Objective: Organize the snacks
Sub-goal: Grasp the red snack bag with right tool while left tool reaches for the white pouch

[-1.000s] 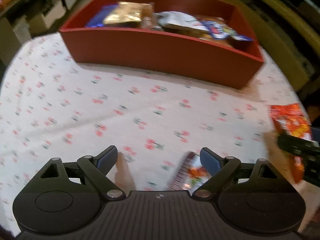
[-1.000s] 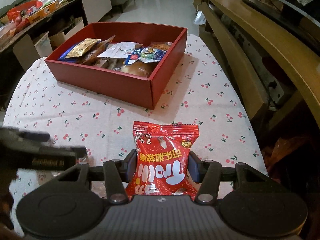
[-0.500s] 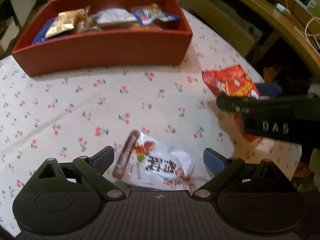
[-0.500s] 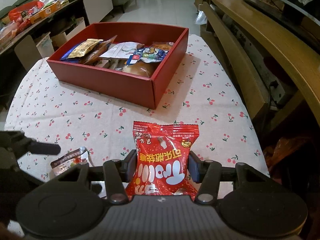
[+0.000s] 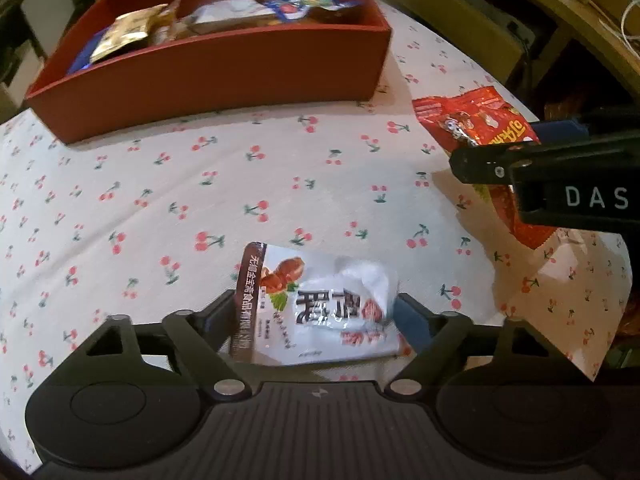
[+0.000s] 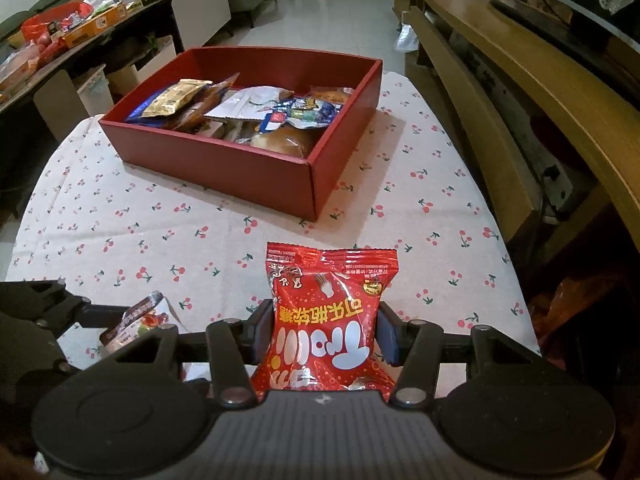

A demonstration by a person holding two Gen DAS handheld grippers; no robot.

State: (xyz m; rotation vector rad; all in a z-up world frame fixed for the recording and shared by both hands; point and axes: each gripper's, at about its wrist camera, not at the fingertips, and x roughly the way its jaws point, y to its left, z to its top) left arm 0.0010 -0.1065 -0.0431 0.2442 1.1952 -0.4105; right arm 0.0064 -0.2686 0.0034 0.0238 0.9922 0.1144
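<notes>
A red box (image 5: 224, 76) with several snack packs stands at the far side of the cherry-print table; it also shows in the right wrist view (image 6: 256, 172). My left gripper (image 5: 316, 316) is closed around a white snack pack (image 5: 320, 308) lying on the cloth, its fingers touching both sides. My right gripper (image 6: 322, 332) is shut on a red snack pack (image 6: 328, 320), held near the table's front right. The red pack (image 5: 476, 120) and the right gripper's side show at the right of the left wrist view. The white pack (image 6: 140, 320) shows at the left of the right wrist view.
A wooden bench (image 6: 520, 92) runs along the table's right side. A counter with assorted goods (image 6: 80, 28) stands at far left. The table edge and cloth corner (image 5: 580, 300) lie close on the right.
My left gripper swung right, reached the white pack and closed in on it. My right gripper has stayed put, shut on the red pack.
</notes>
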